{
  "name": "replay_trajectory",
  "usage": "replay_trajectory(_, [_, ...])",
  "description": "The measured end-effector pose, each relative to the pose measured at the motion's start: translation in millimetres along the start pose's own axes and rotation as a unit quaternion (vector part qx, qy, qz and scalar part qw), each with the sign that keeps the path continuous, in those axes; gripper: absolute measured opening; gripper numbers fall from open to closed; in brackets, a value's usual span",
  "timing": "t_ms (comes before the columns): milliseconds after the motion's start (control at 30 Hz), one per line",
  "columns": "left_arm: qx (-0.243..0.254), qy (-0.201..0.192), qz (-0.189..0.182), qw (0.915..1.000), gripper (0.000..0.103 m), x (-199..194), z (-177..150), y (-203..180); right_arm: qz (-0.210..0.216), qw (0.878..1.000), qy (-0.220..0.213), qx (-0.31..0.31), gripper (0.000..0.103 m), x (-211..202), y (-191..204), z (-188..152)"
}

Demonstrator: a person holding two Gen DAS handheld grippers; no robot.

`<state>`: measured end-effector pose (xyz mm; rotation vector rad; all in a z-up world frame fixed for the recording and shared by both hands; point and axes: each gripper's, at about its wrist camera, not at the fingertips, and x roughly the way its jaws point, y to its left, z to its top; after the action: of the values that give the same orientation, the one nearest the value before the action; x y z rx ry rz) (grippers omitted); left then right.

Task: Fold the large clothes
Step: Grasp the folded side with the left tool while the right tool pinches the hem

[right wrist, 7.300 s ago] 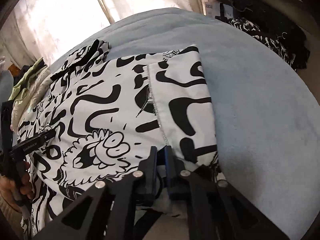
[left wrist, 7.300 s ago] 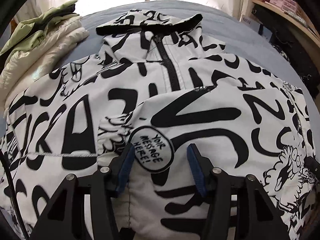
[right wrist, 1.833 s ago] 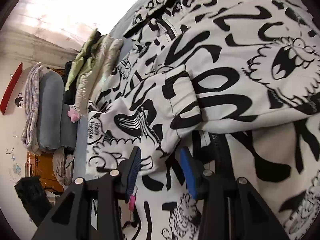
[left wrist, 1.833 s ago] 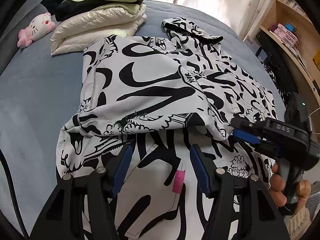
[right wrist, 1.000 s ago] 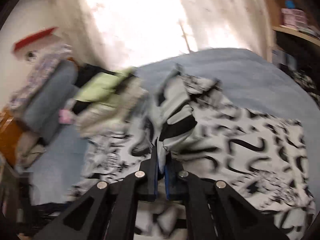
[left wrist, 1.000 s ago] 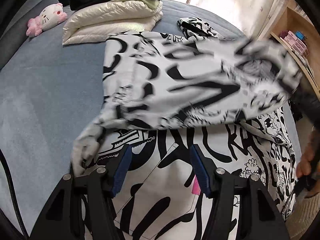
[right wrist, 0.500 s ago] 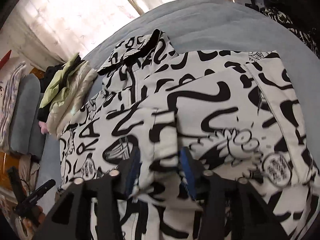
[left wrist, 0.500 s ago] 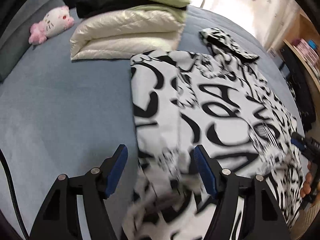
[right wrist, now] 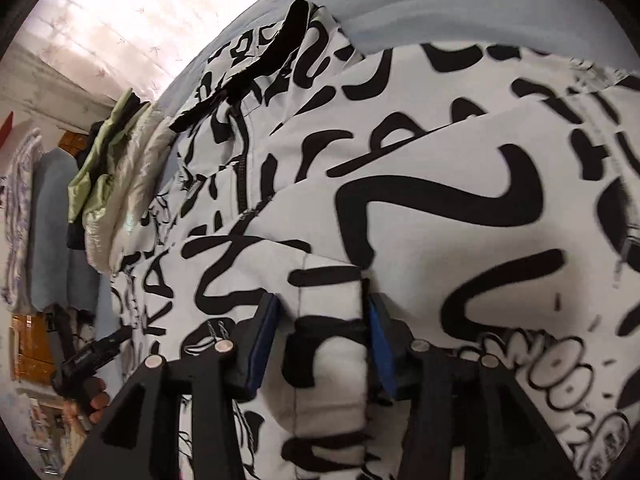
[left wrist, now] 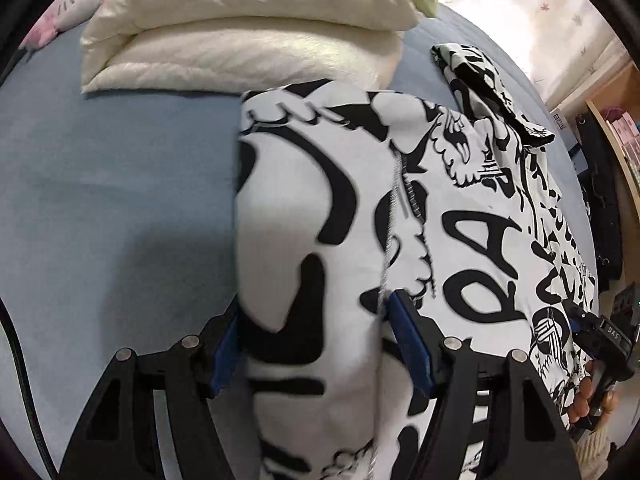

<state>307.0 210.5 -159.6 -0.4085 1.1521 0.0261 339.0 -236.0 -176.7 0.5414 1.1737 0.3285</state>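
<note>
Left wrist view: a white jacket (left wrist: 472,216) printed with bold black lettering and cartoon doodles lies spread on a blue bed (left wrist: 116,184). Its left side is folded inward into a long band running from near to far. The left gripper (left wrist: 316,344) sits low over the near end of that band, jaws wide apart, one blue pad at each edge of the fold; whether the pads press the cloth cannot be told. A grey stitched seam and a black zipper (left wrist: 414,200) run along the band's right edge. At the far end of the jacket its hood (left wrist: 488,80), edged in black, lies crumpled. Just beyond the jacket on the left sits a stack of folded clothes (left wrist: 248,40), cream puffer below and green on top, touching the jacket's far left corner. A pink and white plush toy (left wrist: 64,8) lies far left. On the right edge, a wooden shelf (left wrist: 616,128).

Right wrist view: the right gripper (right wrist: 320,340) rests over the jacket's near edge, jaws wide, with a narrow folded strip, apparently a sleeve (right wrist: 328,344), lying between its blue pads. The rest of the jacket stretches away to the hood at the far end. At the lower left, a hand holds the other gripper.
</note>
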Motion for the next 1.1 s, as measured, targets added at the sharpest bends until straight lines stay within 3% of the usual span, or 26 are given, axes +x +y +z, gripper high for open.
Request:
replay_trajectory(33, [0.003,-0.004,0.003,1.0000,0.065,1,0,-4,0.006,1.000,-0.005,-0.004,0.044,0,1,-1])
replay_trajectory(67, [0.008,-0.015,0.011,0.9998,0.049,-1,0,-8,0.001,1.000,-0.013,-0.011,0.042,-1,5,-3])
replay_trajectory(100, [0.013,-0.024,0.023,0.9994,0.041,-3,0,-10,-0.008,0.999,-0.023,-0.023,0.030,-3,9,-4])
replay_trajectory(133, [0.017,-0.033,0.034,0.9987,0.029,-5,-1,-13,-0.019,0.998,-0.039,-0.045,0.027,-6,18,-7])
replay_trajectory(167, [0.014,-0.046,0.048,0.9977,0.007,-10,-1,-13,-0.028,0.996,-0.053,-0.061,0.027,-9,25,-9])
replay_trajectory(300, [-0.001,-0.114,0.070,0.9910,0.006,-30,-4,-12,-0.056,0.979,-0.133,-0.145,0.026,-23,71,-16])
replay_trajectory(400, [0.000,-0.176,0.092,0.9800,0.006,-38,-8,-11,-0.065,0.959,-0.200,-0.192,0.026,-28,103,-15])
replay_trajectory(467, [0.011,-0.196,0.124,0.9728,0.006,-32,-10,-9,-0.088,0.953,-0.211,-0.200,0.026,-17,110,-7])
replay_trajectory(567, [0.023,-0.195,0.150,0.9689,0.006,-12,-12,-2,-0.138,0.959,-0.171,-0.179,0.027,19,99,8])
replay_trajectory(667, [0.014,-0.187,0.140,0.9721,0.012,-8,-8,3,-0.133,0.978,-0.106,-0.123,0.028,41,72,14])
replay_trajectory(767, [0.007,-0.184,0.138,0.9731,0.024,-18,-7,7,-0.118,0.985,-0.105,-0.074,0.042,29,56,15])
replay_trajectory(867, [0.000,-0.183,0.154,0.9710,0.028,-34,-9,6,-0.115,0.987,-0.100,-0.046,0.043,12,50,14])
replay_trajectory(933, [0.004,-0.208,0.155,0.9658,0.029,-54,-18,-5,-0.117,0.983,-0.134,-0.040,0.043,-9,57,3])
replay_trajectory(1000, [0.021,-0.233,0.136,0.9627,0.030,-71,-31,-20,-0.102,0.980,-0.157,-0.061,0.044,-22,72,-12])
replay_trajectory(1100, [0.044,-0.238,0.115,0.9633,0.042,-81,-50,-51,-0.061,0.979,-0.153,-0.124,0.045,-26,112,-37])
